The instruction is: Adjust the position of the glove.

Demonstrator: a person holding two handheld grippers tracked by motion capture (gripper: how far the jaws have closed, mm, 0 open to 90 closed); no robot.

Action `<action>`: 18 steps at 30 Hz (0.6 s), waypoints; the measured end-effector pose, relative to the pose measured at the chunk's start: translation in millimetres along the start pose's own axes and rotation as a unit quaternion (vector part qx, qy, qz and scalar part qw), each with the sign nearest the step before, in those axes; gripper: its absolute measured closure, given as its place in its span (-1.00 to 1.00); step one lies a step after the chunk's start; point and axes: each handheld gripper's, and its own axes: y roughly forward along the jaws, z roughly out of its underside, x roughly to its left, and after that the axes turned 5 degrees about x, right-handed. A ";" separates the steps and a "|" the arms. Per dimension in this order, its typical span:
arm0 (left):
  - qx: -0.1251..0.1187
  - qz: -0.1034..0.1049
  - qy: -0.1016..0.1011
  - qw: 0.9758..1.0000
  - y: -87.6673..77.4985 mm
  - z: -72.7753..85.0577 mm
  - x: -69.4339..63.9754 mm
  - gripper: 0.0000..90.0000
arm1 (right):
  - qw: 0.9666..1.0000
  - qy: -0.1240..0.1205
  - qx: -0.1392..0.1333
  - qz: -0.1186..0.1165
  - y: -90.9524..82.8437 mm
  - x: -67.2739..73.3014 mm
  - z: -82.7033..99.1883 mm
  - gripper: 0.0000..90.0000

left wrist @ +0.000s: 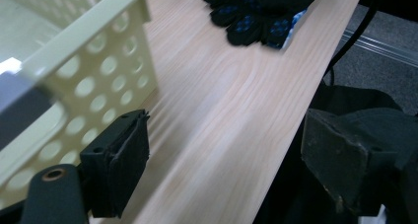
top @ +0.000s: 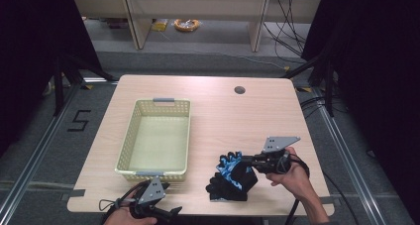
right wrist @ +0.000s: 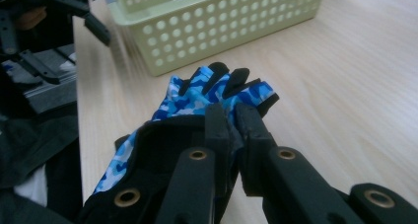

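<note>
**Right gripper clamped on a glove near the table's front edge**

Here the right gripper (right wrist: 235, 130) had its two black jaws drawn narrow on a fold of the blue camouflage glove (right wrist: 197, 98), the cloth pinched between the pads. In the right gripper view the glove's black fingertips pointed away from the jaws toward the basket (right wrist: 217, 21), and its black cuff hung beneath the gripper. In the high view the same right gripper (top: 247, 161) reached in from the right, held by the right hand (top: 289, 173), and the glove (top: 229, 166) lay over a second, black dotted glove (top: 225, 188) on the table (top: 237, 121), close to the front edge and right of centre.

The left gripper (top: 171, 214) was at the front edge toward the left corner, just in front of the basket's near wall, held by the left hand (top: 124, 217). Its jaws stood wide apart with bare wood between them; in the left gripper view one pad (left wrist: 118, 169) sat just beside the perforated basket wall (left wrist: 93, 86), though contact could not be told. The black dotted glove (left wrist: 251, 17) lay farther along the same edge.

The pale yellow basket (top: 130, 136) stood left of centre, its long sides running front to back.
</note>
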 end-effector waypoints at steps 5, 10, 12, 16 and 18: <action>-0.007 0.002 0.005 1.000 5.1 -10.2 -2.0 -0.58 | 0.999 -0.029 0.016 -0.033 15.8 5.1 -2.1 0.90; -0.008 0.005 0.017 1.000 9.7 -16.7 -3.0 -0.56 | 0.995 -0.064 0.031 -0.064 32.5 6.4 -6.3 0.90; -0.007 0.005 0.016 1.000 12.0 -18.5 -4.9 -0.55 | 0.993 -0.076 0.036 -0.079 38.0 5.7 -7.7 0.90; -0.002 0.009 0.028 1.000 18.6 -24.2 -7.4 -0.53 | 0.991 -0.085 0.044 -0.097 42.6 1.1 -9.5 0.90; -0.002 0.012 0.029 1.000 21.7 -27.4 -9.5 -0.52 | 0.990 -0.086 0.046 -0.102 41.8 -0.9 -9.8 0.90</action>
